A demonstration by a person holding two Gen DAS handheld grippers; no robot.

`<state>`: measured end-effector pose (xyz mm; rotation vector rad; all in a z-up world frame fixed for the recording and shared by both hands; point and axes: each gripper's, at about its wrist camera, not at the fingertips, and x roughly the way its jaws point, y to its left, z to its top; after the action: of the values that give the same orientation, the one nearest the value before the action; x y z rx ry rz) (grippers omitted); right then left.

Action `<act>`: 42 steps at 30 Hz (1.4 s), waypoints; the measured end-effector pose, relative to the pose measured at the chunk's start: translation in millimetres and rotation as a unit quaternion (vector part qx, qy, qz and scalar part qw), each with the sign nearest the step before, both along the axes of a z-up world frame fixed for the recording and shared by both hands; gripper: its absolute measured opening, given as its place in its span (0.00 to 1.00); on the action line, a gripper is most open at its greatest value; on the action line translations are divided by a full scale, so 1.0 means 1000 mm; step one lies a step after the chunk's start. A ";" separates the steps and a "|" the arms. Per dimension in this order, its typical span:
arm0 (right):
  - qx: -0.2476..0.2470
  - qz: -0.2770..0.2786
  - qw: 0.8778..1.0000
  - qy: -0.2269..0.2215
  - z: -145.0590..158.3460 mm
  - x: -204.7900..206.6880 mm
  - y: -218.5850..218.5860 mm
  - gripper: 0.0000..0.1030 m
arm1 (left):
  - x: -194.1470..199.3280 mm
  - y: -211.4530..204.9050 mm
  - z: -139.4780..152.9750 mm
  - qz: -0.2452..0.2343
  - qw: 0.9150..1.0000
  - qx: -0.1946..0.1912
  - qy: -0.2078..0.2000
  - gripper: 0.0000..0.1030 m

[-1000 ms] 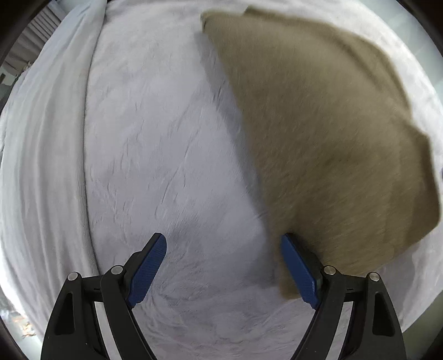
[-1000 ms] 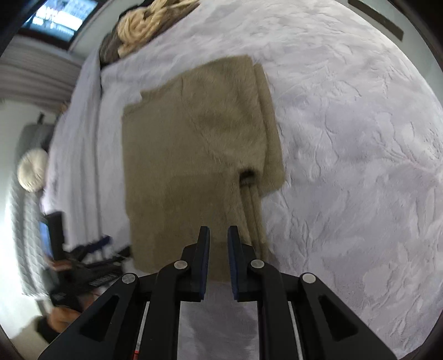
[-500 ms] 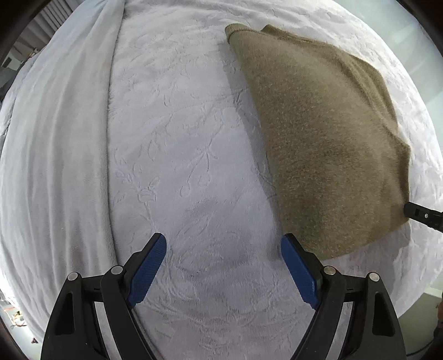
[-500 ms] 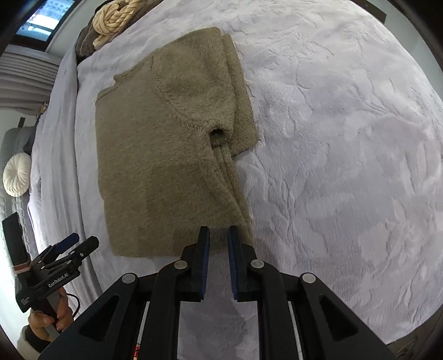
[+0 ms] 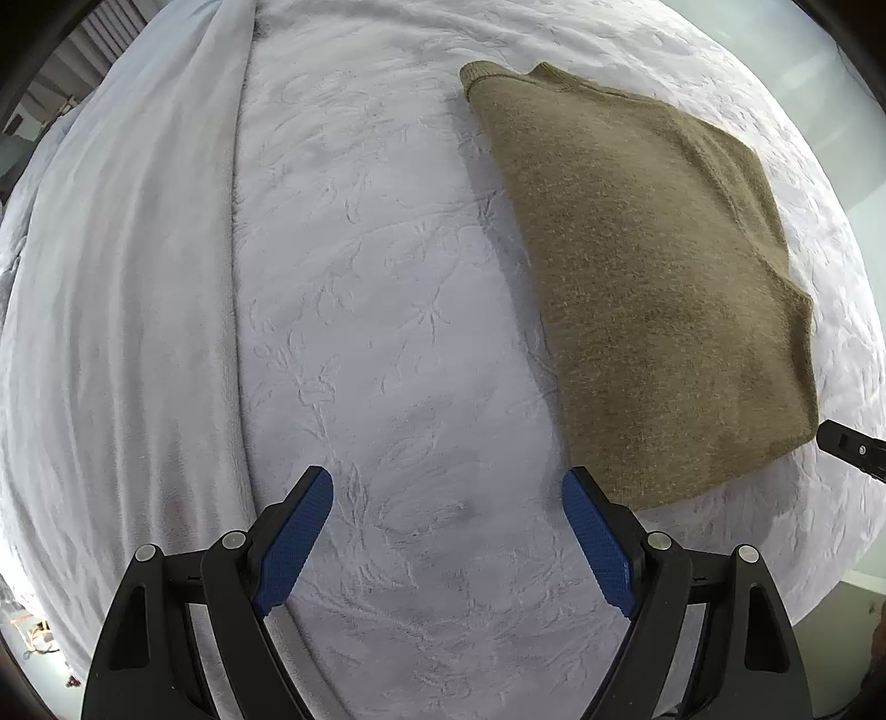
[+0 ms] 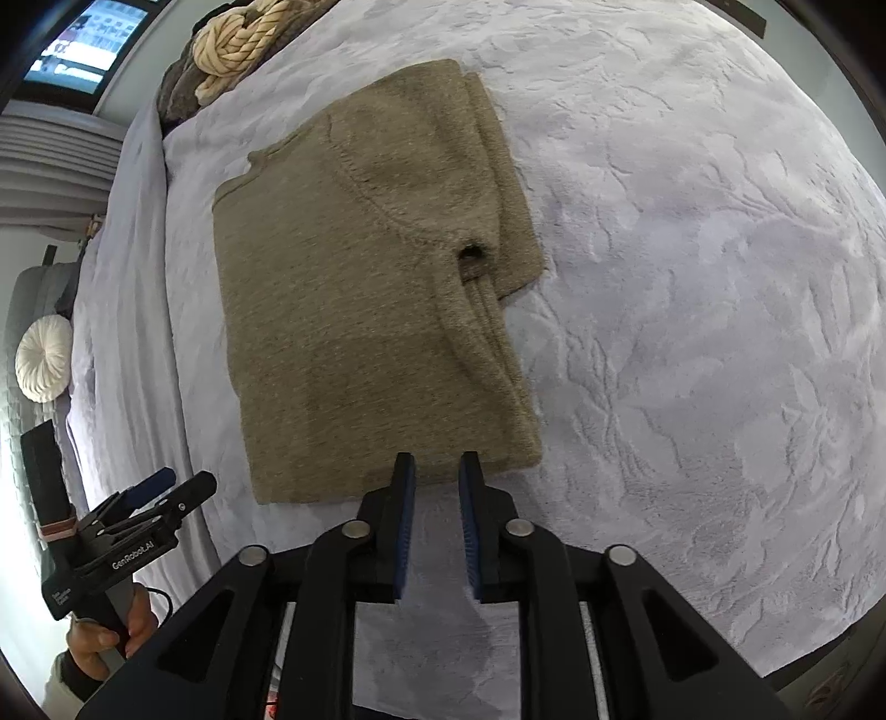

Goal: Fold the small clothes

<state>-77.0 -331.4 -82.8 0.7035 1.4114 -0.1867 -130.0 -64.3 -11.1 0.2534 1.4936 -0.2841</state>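
An olive-brown knitted sweater (image 6: 360, 310) lies folded flat on the pale embossed bedspread (image 6: 692, 277); in the left wrist view the sweater (image 5: 653, 266) fills the upper right. My right gripper (image 6: 437, 471) hovers just off the sweater's near edge, its jaws opening with a narrow gap and nothing between them. My left gripper (image 5: 446, 504) stands wide open above bare bedspread (image 5: 360, 277), left of the sweater, holding nothing. The left gripper (image 6: 166, 484) also shows at the right wrist view's lower left, held by a hand (image 6: 105, 637).
A smooth grey blanket fold (image 5: 127, 277) runs along the bed's left side. A knotted cream rope cushion (image 6: 238, 44) and a round white cushion (image 6: 41, 360) sit past the sweater. A lit screen (image 6: 88, 39) is on the far wall. The bed edge falls away at lower right.
The left gripper has risen and drawn away from the sweater, staying wide open. The right gripper has pulled back off the sweater's edge, and its jaws have parted slightly.
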 end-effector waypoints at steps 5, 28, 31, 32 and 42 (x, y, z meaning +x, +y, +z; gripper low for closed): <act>-0.008 0.011 1.000 -0.007 0.005 0.005 0.006 0.48 | 0.001 0.008 -0.014 0.000 1.000 -0.004 0.004 0.83; -0.018 0.024 0.999 -0.020 0.003 0.026 -0.023 0.71 | -0.007 -0.016 -0.014 0.012 1.000 0.012 -0.014 1.00; -0.022 0.019 0.999 -0.028 0.004 0.037 -0.042 0.71 | -0.001 -0.019 -0.022 0.020 1.000 0.012 0.004 1.00; -0.023 0.018 0.999 -0.030 0.004 0.040 -0.048 0.71 | 0.001 -0.020 -0.024 0.022 1.000 0.014 0.007 1.00; 0.014 0.000 0.999 -0.029 -0.031 0.091 -0.099 0.71 | 0.022 -0.041 -0.030 0.030 0.999 -0.013 0.006 1.00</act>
<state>14.2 -430.7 -113.7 0.7254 1.3606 -0.1457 -107.7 -105.0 -40.7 0.1867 1.5055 -0.2574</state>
